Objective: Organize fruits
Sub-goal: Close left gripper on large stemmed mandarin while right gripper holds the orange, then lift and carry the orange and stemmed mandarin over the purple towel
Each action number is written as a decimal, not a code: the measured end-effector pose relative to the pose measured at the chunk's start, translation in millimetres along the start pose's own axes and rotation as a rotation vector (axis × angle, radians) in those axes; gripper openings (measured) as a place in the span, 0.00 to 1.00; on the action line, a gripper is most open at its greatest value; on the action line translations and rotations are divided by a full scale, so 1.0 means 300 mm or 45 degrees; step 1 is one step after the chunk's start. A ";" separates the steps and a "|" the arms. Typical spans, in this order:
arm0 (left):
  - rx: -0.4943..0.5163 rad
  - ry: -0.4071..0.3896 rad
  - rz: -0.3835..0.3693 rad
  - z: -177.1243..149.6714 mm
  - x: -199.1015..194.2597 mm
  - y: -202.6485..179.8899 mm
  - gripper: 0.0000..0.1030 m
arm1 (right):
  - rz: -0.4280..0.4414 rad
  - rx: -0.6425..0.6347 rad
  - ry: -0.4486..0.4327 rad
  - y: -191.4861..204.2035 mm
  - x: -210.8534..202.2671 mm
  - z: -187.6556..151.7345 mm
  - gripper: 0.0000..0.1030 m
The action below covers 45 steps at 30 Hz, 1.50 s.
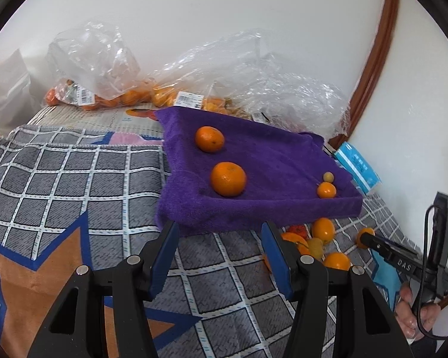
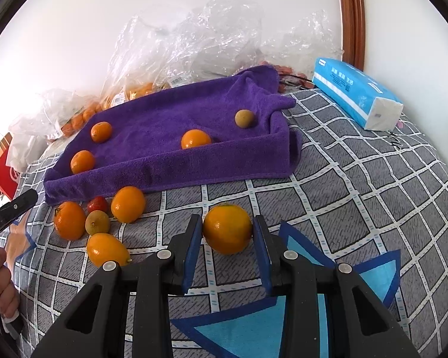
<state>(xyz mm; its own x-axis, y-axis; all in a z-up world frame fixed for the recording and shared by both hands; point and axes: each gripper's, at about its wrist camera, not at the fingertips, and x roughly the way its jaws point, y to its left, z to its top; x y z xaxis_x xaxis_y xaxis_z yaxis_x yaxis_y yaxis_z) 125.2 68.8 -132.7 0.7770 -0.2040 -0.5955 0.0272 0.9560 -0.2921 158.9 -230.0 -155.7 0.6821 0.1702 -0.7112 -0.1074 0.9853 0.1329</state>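
A purple towel tray (image 1: 254,208) (image 2: 164,173) lies on the checked cloth. It holds two tangerines (image 1: 228,179) (image 2: 82,161), a small orange (image 1: 326,190) (image 2: 195,139) and a small yellowish fruit (image 1: 328,176) (image 2: 245,118). My right gripper (image 2: 226,219) (image 1: 366,237) is shut on an orange (image 2: 227,228) that rests on the cloth in front of the tray. To its left lies a loose pile of fruit (image 2: 97,222) (image 1: 323,229): several oranges, a yellowish one and a red one. My left gripper (image 1: 219,226) stands open over the cloth before the tray, with nothing between its fingers.
Clear plastic bags (image 1: 104,59) (image 2: 194,38) with more oranges are heaped against the white wall behind the tray. A blue tissue pack (image 2: 355,92) (image 1: 357,164) lies right of the tray. A wooden frame (image 2: 352,15) runs up the wall. A person's hand (image 1: 415,313) holds the right gripper.
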 end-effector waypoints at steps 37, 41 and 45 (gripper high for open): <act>0.036 0.205 -0.188 -0.031 0.129 -0.130 0.40 | 0.026 -0.026 -0.050 0.012 -0.030 -0.007 0.34; 0.020 0.163 -0.187 -0.028 0.109 -0.127 0.40 | 0.020 -0.008 -0.059 0.001 -0.034 -0.007 0.34; 0.014 0.148 -0.189 -0.025 0.102 -0.127 0.40 | 0.022 0.004 -0.054 -0.004 -0.032 -0.007 0.34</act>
<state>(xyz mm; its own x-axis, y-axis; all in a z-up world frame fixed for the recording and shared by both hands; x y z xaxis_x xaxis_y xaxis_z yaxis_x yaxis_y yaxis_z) 143.2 24.5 -145.4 0.6859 -0.3652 -0.6294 0.1433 0.9158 -0.3752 151.0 -232.8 -150.5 0.7104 0.1860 -0.6787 -0.1166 0.9822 0.1471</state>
